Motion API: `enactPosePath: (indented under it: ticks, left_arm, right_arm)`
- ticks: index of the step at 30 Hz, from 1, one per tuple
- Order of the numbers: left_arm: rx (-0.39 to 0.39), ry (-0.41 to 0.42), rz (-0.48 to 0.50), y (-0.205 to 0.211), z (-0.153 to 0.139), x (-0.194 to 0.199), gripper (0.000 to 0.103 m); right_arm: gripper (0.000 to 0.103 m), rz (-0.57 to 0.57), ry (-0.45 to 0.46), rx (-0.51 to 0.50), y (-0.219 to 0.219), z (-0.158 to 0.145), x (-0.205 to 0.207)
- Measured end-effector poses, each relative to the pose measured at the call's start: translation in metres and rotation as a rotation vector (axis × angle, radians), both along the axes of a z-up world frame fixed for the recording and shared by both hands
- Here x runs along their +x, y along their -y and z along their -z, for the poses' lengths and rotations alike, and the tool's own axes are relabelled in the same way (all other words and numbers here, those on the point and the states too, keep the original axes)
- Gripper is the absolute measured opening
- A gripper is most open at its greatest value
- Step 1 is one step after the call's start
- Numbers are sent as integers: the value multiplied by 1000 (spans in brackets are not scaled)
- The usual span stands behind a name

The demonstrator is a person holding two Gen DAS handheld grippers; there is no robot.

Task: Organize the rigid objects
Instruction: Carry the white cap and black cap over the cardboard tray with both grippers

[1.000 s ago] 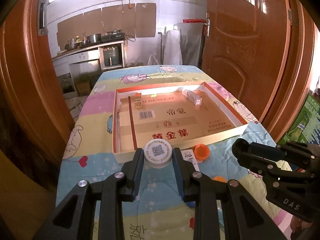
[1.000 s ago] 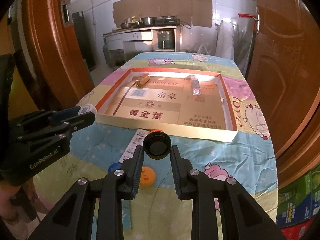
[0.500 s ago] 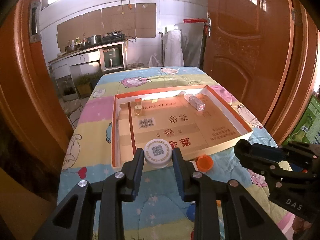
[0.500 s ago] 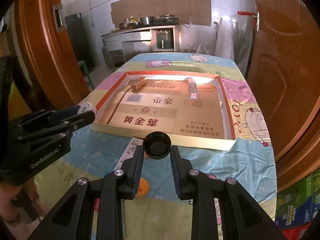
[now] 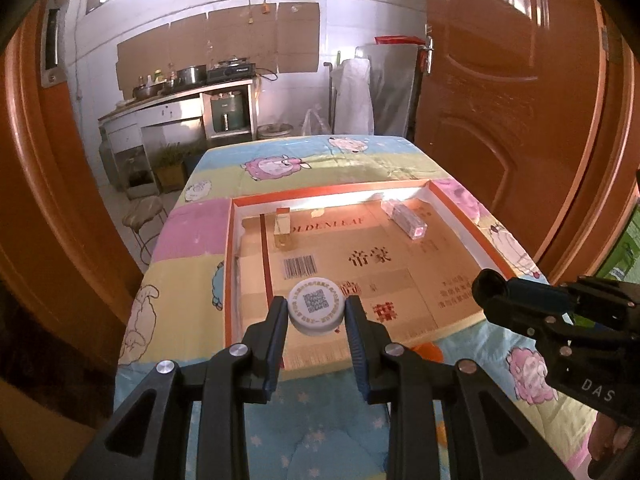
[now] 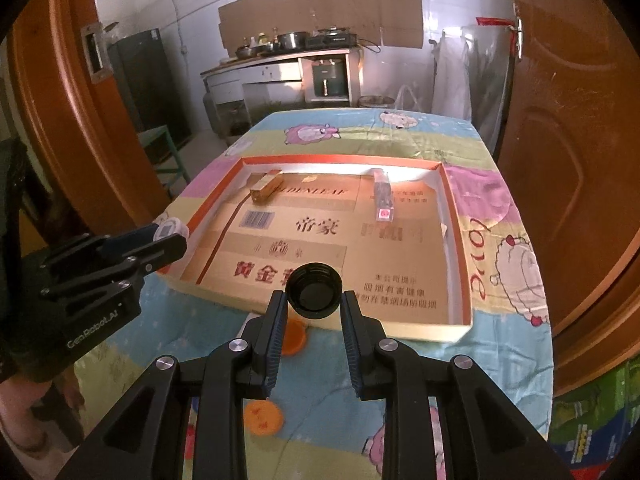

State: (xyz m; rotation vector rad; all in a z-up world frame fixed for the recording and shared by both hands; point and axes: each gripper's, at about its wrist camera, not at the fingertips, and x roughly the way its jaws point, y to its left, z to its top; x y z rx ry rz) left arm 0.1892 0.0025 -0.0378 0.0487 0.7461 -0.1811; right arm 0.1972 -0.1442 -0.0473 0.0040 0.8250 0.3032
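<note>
My left gripper [image 5: 316,314] is shut on a white round cap [image 5: 316,306] with a QR code on top, held above the near left part of the shallow cardboard box [image 5: 460,216]. My right gripper [image 6: 314,300] is shut on a black round cap [image 6: 314,290], held over the box's near edge [image 6: 360,322]. Each gripper shows in the other's view: the right one [image 5: 496,294] with the black cap, the left one [image 6: 170,236] with the white cap. Inside the box lie a small gold box [image 5: 283,228] and a clear rectangular item with a pink end [image 5: 408,222].
The table has a colourful sheep-print cloth [image 5: 280,168]. An orange cap [image 6: 294,336] and an orange ball [image 6: 262,418] lie on the cloth in front of the box. Wooden doors stand on both sides. A stool [image 5: 142,212] stands left of the table.
Both grippers have risen and moved forward with their caps, from in front of the box to over its near part. The loose items on the cloth now lie below and behind the fingertips.
</note>
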Motion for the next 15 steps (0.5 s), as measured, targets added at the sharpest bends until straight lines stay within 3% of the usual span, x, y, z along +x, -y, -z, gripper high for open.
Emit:
enactPosePath:
  ticks: [15]
  left_arm:
    - [-52,-77,-1,4,14,48,30]
  right_arm:
    - [28,-4,-46,13,-3,9,58]
